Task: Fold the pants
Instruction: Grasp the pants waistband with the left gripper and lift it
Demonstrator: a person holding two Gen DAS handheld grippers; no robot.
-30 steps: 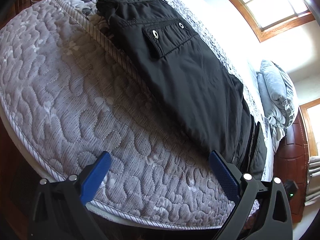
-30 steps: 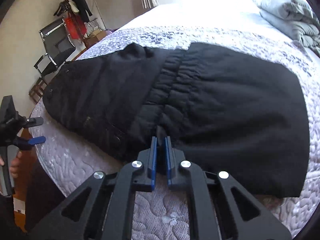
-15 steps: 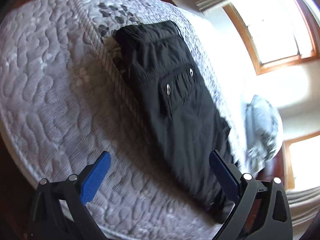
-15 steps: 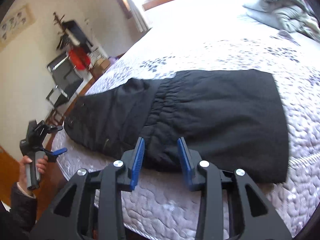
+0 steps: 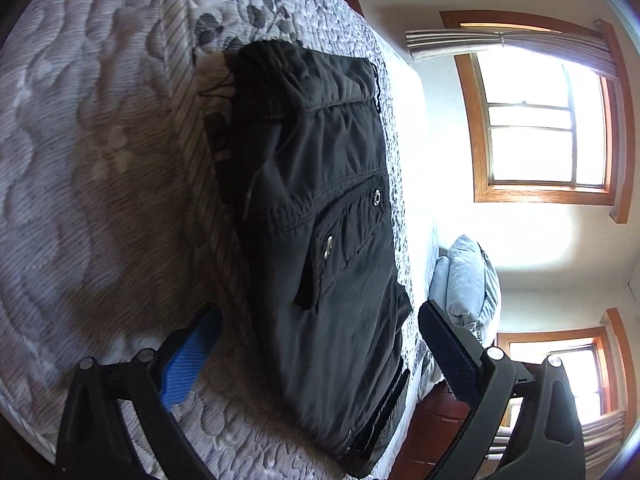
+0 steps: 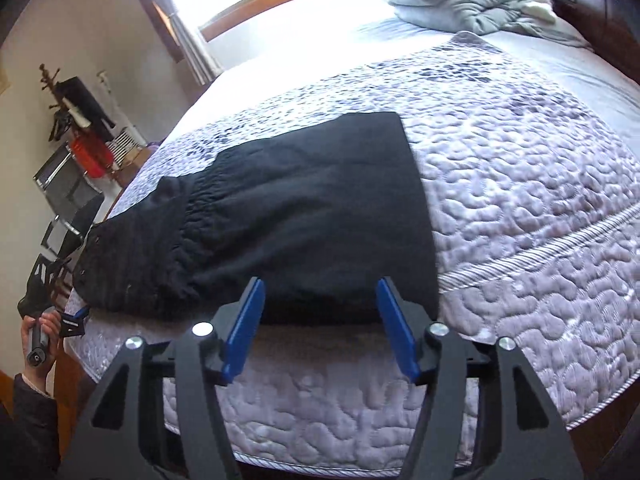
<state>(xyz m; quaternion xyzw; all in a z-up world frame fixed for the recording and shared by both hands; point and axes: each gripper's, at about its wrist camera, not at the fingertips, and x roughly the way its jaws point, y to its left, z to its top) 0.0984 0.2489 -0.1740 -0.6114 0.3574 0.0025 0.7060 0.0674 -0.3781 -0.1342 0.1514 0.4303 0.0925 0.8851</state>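
Note:
Black pants (image 6: 304, 220) lie folded on the quilted grey mattress (image 6: 520, 208), waistband side toward the left in the right wrist view. My right gripper (image 6: 320, 316) hovers at the near edge of the pants, its jaws opening, nothing pressed between the blue pads. In the left wrist view the same pants (image 5: 320, 220) show a snap pocket flap. My left gripper (image 5: 316, 344) stands wide open over their near end, pads clear of the cloth. That left gripper (image 6: 70, 322) also shows far left in the right wrist view, held by a hand.
A crumpled grey blanket (image 6: 472, 4) lies at the head of the bed. A coat stand (image 6: 68, 108) and a chair (image 6: 64, 196) stand at the left wall. Windows (image 5: 536, 128) light the far side. The mattress edge (image 6: 320, 460) runs just below my right gripper.
My right gripper let go of the pants' edge, opened wide and drew back to the right. The left gripper rolled and shifted along the bed, staying open.

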